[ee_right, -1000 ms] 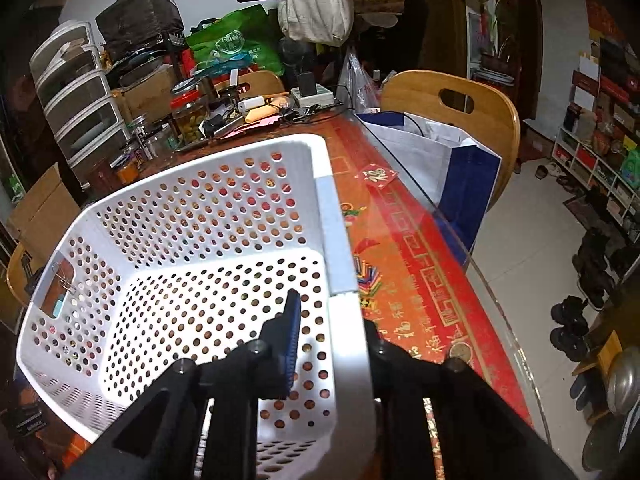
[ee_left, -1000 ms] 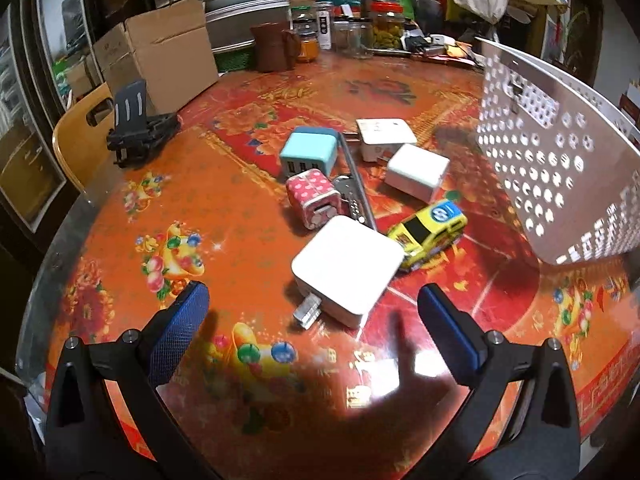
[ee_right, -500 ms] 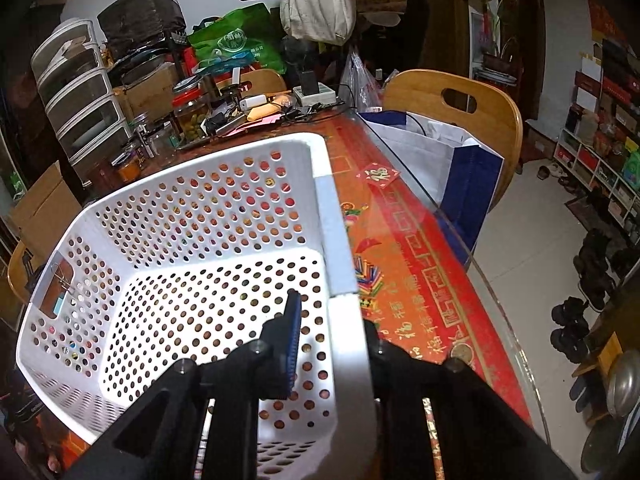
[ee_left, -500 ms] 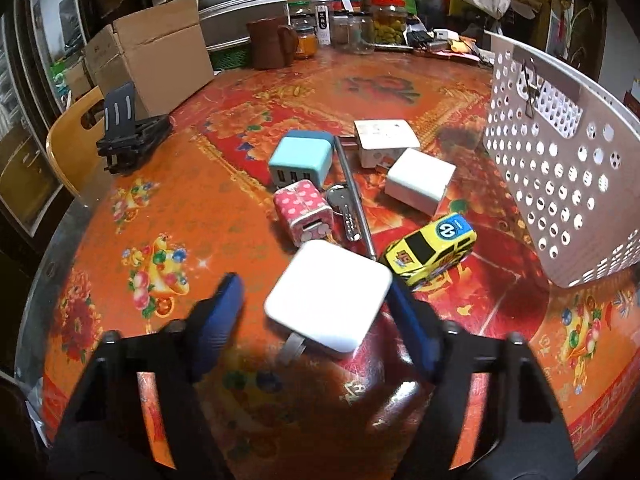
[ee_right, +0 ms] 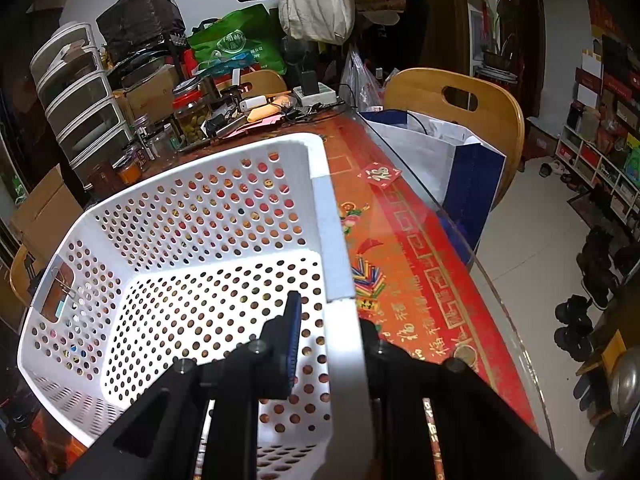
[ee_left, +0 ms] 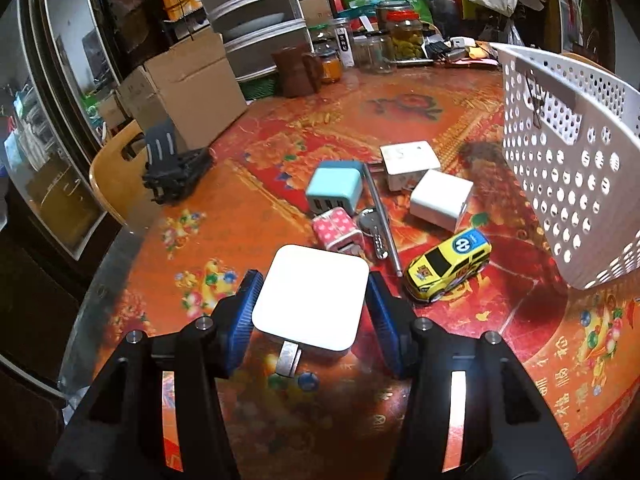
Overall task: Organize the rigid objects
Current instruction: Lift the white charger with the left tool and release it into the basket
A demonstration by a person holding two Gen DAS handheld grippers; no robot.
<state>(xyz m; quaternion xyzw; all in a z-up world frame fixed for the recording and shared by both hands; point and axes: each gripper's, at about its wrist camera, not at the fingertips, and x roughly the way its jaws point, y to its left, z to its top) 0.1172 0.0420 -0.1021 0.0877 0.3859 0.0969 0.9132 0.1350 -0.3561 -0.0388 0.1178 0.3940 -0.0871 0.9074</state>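
A large white charger [ee_left: 312,300] with a metal prong lies at the near side of the red patterned table [ee_left: 400,120]. My left gripper [ee_left: 313,278] straddles it; its jaws are closing and the blue pads [ee_left: 246,304] meet the charger's two sides. Just beyond it lie a pink dotted charger [ee_left: 338,232], a light blue charger [ee_left: 334,192], two white cube chargers [ee_left: 440,200], a key [ee_left: 372,228] and a yellow toy car [ee_left: 448,266]. In the right wrist view my right gripper [ee_right: 330,312] is shut on the near wall of the empty white perforated basket [ee_right: 200,208].
The basket [ee_left: 568,184] stands at the right of the chargers. A black folding stand [ee_left: 172,168], a cardboard box [ee_left: 188,88] and jars [ee_left: 404,36] crowd the far left and back. Wooden chairs [ee_right: 460,112] and a blue-and-white bag [ee_right: 460,168] sit past the table's edge.
My left gripper came forward over the large white charger and its jaws narrowed from wide apart to the charger's sides. The right gripper and basket have not moved.
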